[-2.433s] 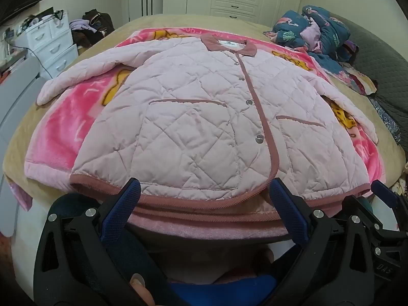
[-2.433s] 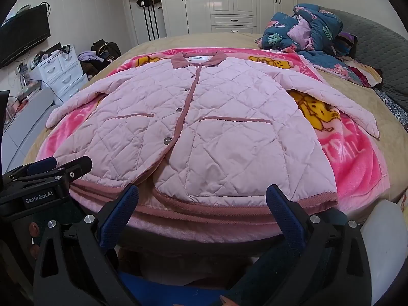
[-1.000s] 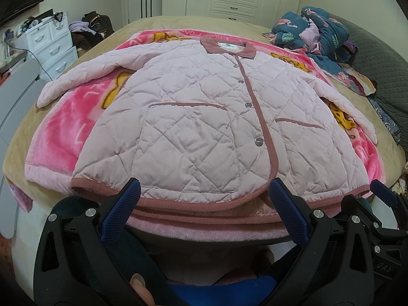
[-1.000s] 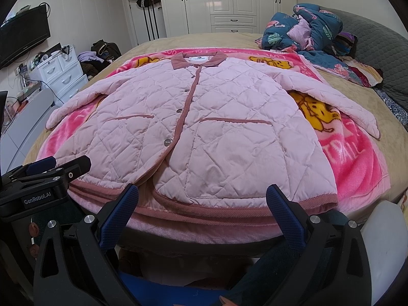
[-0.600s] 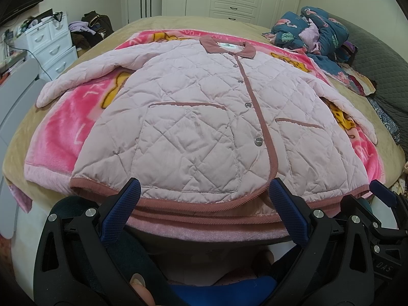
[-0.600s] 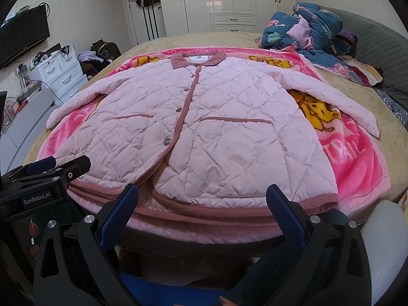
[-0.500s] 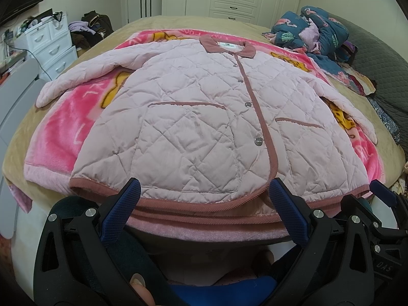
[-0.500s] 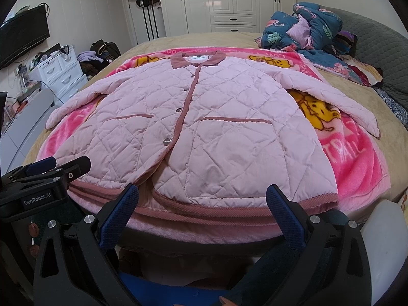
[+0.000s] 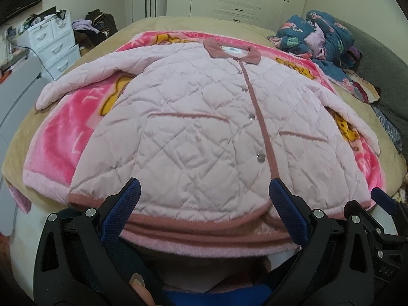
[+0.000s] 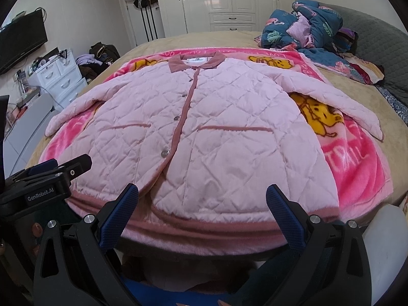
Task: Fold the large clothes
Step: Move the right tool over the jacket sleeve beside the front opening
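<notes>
1. Between the blue-padded fingers of my left claw [image 9: 202,195] lies nothing but air: the jaws stand wide apart, holding nothing, hovering just over the near hem without pressing on it, as far as I can tell.
2. Beside it, my right claw [image 10: 202,195] is spread just as wide and is also empty, poised above the hem on the other side of the button line.
3. Under both lies the pale pink quilted jacket with dusty-rose trim [image 9: 204,132], spread flat and face up, buttoned, collar at the far end, hem towards me, both sleeves stretched outward.
4. It rests on a bright pink fleece blanket with yellow cartoon bears [image 10: 357,158], which covers a tan bed [image 9: 183,23].
5. Folding has not begun, I judge; the step in hand is choosing the first grip.
6. To do it well, I would take each claw outward to a sleeve or side edge, close on both padded layers together, and bring that side across towards the rose placket [image 9: 257,107].
7. Padding this thick springs back, so I would lay each fold down and press it flat before letting go.
8. I must pinch only the jacket, not the fleece beneath, or the blanket will lift with it.
</notes>
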Action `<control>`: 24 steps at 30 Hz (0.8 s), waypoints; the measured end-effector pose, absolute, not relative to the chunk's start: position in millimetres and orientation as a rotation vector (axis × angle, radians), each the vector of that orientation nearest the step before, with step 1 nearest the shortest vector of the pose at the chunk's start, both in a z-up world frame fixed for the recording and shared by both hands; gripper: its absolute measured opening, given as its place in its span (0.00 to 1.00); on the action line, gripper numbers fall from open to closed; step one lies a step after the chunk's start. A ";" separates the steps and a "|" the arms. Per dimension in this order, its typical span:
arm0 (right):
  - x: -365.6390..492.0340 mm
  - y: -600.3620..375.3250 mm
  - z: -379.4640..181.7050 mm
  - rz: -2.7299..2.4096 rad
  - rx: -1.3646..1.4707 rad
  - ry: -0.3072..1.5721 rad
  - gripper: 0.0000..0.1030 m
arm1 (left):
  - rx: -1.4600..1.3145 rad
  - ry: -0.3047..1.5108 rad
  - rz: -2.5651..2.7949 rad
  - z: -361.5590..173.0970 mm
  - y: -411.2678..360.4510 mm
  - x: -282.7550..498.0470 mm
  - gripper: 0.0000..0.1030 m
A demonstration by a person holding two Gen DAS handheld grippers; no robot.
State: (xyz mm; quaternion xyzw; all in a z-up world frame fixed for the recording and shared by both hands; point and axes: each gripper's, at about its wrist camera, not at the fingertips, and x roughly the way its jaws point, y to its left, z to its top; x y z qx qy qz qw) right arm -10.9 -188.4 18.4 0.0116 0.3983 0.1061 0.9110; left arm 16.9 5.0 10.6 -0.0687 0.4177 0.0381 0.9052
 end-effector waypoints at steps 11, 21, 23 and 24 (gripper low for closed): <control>40.4 -196.2 27.0 0.204 0.051 0.842 0.96 | -0.105 0.861 0.065 21.1 -11.4 66.7 0.92; 93.6 -203.6 41.2 0.178 0.085 0.831 0.96 | -0.098 0.863 0.048 34.7 -23.4 117.9 0.92; 104.0 -207.5 43.0 0.167 0.096 0.831 0.96 | -0.098 0.864 0.045 37.1 -25.6 129.5 0.92; 108.0 -209.4 43.3 0.161 0.098 0.831 0.96 | -0.096 0.864 0.044 37.7 -27.0 133.1 0.92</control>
